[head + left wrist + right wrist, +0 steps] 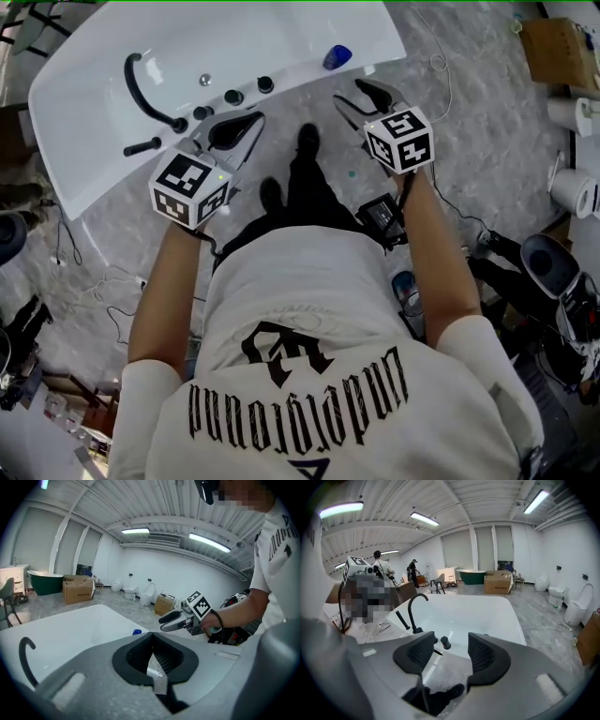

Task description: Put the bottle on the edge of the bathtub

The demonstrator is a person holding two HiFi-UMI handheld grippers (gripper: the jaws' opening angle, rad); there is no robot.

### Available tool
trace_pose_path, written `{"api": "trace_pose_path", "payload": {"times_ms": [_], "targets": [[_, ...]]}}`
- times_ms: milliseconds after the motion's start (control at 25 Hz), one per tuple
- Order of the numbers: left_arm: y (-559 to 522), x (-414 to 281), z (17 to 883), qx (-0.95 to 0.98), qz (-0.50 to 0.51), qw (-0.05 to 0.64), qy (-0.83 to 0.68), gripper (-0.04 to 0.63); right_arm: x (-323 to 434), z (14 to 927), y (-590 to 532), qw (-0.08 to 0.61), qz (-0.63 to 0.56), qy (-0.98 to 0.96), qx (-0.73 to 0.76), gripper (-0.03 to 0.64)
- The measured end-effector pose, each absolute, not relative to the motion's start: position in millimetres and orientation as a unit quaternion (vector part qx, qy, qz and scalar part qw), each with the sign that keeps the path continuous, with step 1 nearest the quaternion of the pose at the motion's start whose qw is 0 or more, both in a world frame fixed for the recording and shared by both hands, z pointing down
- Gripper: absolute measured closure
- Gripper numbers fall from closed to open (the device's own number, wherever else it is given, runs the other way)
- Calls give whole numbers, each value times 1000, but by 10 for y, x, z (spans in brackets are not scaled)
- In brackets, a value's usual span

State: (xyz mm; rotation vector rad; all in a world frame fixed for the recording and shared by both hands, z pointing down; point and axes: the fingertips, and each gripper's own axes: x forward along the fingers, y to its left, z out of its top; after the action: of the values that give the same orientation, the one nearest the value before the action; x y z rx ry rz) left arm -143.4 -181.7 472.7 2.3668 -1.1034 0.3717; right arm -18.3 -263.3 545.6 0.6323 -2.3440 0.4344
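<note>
two grey hand-held grippers hover over the floor just near of the tub. the left gripper [251,120] has its jaws pressed together on nothing. the right gripper [349,90] has its jaws wide apart, with only floor and tub rim showing between them.

one small blue bottle [337,56] sits at the right end of the glossy white bathtub [94,103], close to its near rim. i cannot tell whether it rests on the ledge or just inside it. neither gripper touches it.

the right gripper is the nearer and the open one, so it seems the better choice for the pick. i would bring its pads squarely around the bottle's body and close gently. then i would lift the bottle clear and set it upright on a flat stretch of ledge, right of the fittings. i would let go only once it stands steady, since the glossy rim looks slippery.

counted: two grippers, one bottle, one bathtub, one curved black faucet spout [141,80], one black hand-shower handle [141,147] and three round black knobs [234,97].
</note>
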Motion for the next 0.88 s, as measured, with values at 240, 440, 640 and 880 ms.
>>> {"api": "trace_pose_path", "payload": {"times_ms": [240,440,640,880], "targets": [[-1502,-1595,4204,875,96,217,-423,589,-288,4719,-2270,291,134,-915,244,410],[-1168,-1693,3740,879,73,189,-431,589,-330,4075,-1978,256,105,-928,249,420],[-954,-1754,3353,879,52,160,-446,589,-331,3629,-1723,224,76,-937,256,430],[-853,-1797,2952,880,36,145,-452,591,-356,3172,-1571,184,57,-946,261,476]]}}
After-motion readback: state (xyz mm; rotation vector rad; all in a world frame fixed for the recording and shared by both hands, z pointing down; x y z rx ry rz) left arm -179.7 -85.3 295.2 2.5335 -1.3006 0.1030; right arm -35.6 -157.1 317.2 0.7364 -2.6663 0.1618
